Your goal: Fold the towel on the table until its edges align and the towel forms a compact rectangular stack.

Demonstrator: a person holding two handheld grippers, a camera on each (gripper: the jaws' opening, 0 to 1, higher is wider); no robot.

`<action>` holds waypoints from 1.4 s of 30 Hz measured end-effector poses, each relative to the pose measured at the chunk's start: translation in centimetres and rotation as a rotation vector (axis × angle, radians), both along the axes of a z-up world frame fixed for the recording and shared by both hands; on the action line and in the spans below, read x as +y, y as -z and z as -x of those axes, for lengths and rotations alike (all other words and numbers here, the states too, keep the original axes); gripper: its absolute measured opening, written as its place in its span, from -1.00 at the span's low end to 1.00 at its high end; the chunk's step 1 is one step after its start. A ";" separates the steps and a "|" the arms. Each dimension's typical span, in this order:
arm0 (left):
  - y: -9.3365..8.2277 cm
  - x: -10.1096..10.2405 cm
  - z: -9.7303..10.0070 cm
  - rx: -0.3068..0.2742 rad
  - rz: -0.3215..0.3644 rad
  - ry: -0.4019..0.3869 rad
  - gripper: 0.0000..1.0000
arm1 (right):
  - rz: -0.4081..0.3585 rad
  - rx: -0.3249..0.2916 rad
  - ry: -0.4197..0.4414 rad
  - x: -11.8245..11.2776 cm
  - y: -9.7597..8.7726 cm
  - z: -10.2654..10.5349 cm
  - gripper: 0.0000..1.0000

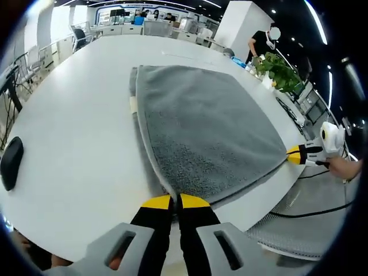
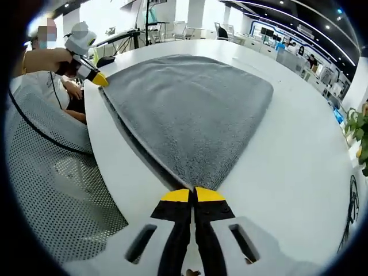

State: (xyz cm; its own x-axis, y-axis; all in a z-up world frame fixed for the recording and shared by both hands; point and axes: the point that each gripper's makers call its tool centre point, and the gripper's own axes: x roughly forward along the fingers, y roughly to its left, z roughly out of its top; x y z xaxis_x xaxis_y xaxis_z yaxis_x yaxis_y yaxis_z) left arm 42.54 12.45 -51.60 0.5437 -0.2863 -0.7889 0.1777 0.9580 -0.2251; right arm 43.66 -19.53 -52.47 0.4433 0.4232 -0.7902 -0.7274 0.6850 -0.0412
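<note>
The grey towel [image 1: 207,132] lies folded in 2 layers on the white tabletop [image 1: 75,144], its near edge along the tabletop rim. The left claw [image 1: 175,201] is closed on 1 near corner of the towel. The right claw [image 2: 193,195] is closed on the other near corner. A black object [image 1: 11,162] rests on the tabletop, well apart from the towel.

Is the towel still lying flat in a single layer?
No, the towel is doubled over, with two layers visible along its near edge in the left gripper view.
</note>
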 end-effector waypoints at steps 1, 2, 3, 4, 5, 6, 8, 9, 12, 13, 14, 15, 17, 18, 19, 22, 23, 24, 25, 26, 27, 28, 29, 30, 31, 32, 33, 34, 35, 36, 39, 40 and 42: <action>0.0 -0.3 -0.2 -0.003 -0.005 0.005 -0.94 | -0.005 0.003 0.010 -0.3 0.0 0.0 -1.00; 0.0 -0.6 -0.4 -0.004 -0.006 0.009 -0.94 | -0.003 0.000 0.014 -0.5 -0.1 -0.1 -1.00; 0.0 -1.1 -0.7 -0.006 -0.007 0.014 -0.94 | 0.003 -0.002 0.019 -1.0 -0.1 -0.2 -1.00; 0.0 -1.4 -0.9 -0.009 -0.008 0.020 -0.94 | 0.006 -0.003 0.026 -1.4 -0.1 -0.3 -1.00; 0.0 -1.9 -1.3 -0.012 -0.008 0.033 -0.94 | 0.007 -0.002 0.038 -1.9 -0.1 -0.4 -1.00; 0.0 -2.2 -1.4 -0.012 -0.007 0.035 -0.94 | 0.003 0.002 0.051 -2.2 -0.2 -0.4 -1.00; 0.0 -3.3 -1.7 -0.016 -0.004 0.051 -0.94 | -0.003 0.010 0.081 -3.3 -0.1 -0.5 -1.00; 0.0 -3.8 -1.9 -0.026 -0.014 0.062 -0.94 | -0.008 0.014 0.094 -3.7 -0.2 -0.6 -1.00; 0.0 -5.5 -2.3 -0.044 -0.029 0.091 -0.94 | 0.004 0.011 0.126 -5.4 -0.2 -0.7 -1.00; 0.0 -6.0 -2.6 -0.051 -0.030 0.098 -0.94 | 0.004 0.012 0.137 -5.9 -0.2 -0.7 -1.00; 0.0 -6.4 -2.8 -0.055 -0.029 0.104 -0.94 | -0.005 0.018 0.167 -6.6 -0.2 -0.8 -1.00; 0.0 -7.0 -3.0 -0.059 -0.023 0.115 -0.94 | -0.015 0.023 0.191 -7.2 -0.2 -0.8 -1.00; 0.1 -8.1 -3.4 -0.060 -0.009 0.137 -0.94 | -0.016 0.026 0.210 -8.4 -0.2 -0.8 -1.00; 0.1 -8.6 -3.5 -0.059 -0.003 0.147 -0.94 | -0.014 0.027 0.218 -8.8 -0.3 -0.8 -1.00; 0.0 -9.1 -3.7 -0.057 0.000 0.153 -0.94 | -0.010 0.027 0.226 -9.4 -0.2 -0.8 -1.00; 0.0 -10.5 -3.9 -0.057 0.000 0.184 -0.93 | -0.006 0.027 0.247 -10.6 -0.1 -0.9 -1.00; 0.1 -10.7 -3.9 -0.058 0.000 0.185 -0.93 | -0.005 0.028 0.250 -10.7 -0.1 -0.9 -1.00; 0.1 -10.9 -3.8 -0.057 -0.003 0.188 -0.93 | -0.007 0.029 0.259 -10.8 -0.2 -0.8 -1.00; 0.1 -10.9 -3.8 -0.058 -0.007 0.187 -0.93 | -0.009 0.030 0.264 -10.9 -0.2 -0.8 -1.00; 0.1 -10.9 -3.7 -0.059 -0.017 0.186 -0.93 | -0.012 0.031 0.266 -10.9 -0.3 -0.8 -1.00; 0.2 -10.8 -3.7 -0.063 -0.026 0.186 -0.93 | -0.023 0.035 0.276 -10.9 -0.3 -0.8 -1.00; 0.2 -10.8 -3.7 -0.058 -0.023 0.179 -0.93 | -0.021 0.034 0.277 -10.9 -0.3 -0.9 -1.00; 0.2 -11.1 -3.4 -0.034 0.007 0.157 -0.93 | -0.017 0.032 0.277 -11.0 -0.3 -0.9 -1.00; 0.1 -11.3 -3.3 -0.029 0.019 0.158 -0.93 | -0.011 0.034 0.281 -11.1 -0.4 -0.8 -1.00; -0.1 -11.4 -3.2 -0.029 0.025 0.162 -0.93 | -0.010 0.032 0.281 -11.3 -0.6 -0.8 -1.00; -0.6 -11.6 -3.0 -0.035 0.034 0.167 -0.93 | -0.009 0.027 0.281 -11.5 -0.7 -0.8 -1.00; -0.9 -11.9 -2.8 -0.038 0.041 0.176 -0.94 | -0.009 0.022 0.276 -11.8 -0.9 -0.8 -1.00; -1.5 -12.2 -2.3 -0.038 0.049 0.184 -0.94 | -0.011 0.022 0.277 -11.9 -1.1 -0.7 -1.00; -1.9 -12.4 -2.0 -0.032 0.059 0.188 -0.94 | -0.016 0.020 0.284 -12.0 -1.4 -0.8 -1.00; -1.7 -12.4 -2.1 -0.023 0.077 0.188 -0.94 | -0.017 0.018 0.286 -12.1 -1.5 -0.8 -1.00; -1.6 -12.4 -1.7 0.001 0.115 0.171 -0.94 | -0.014 0.015 0.287 -12.4 -1.5 -0.6 -1.00; -1.5 -12.4 -1.6 0.010 0.121 0.168 -0.94 | -0.009 0.021 0.286 -12.4 -1.4 -0.5 -1.00; -0.9 -12.4 -1.2 0.027 0.124 0.169 -0.94 | -0.003 0.035 0.289 -12.5 -0.9 -0.4 -1.00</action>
State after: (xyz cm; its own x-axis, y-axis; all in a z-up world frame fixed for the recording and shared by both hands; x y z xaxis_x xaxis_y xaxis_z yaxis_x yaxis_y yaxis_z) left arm 43.78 0.06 -50.70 0.4584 -0.4678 -0.7557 0.3260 0.8795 -0.3467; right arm 44.01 -32.01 -51.61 0.5187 0.2857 -0.8058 -0.5029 0.8642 -0.0173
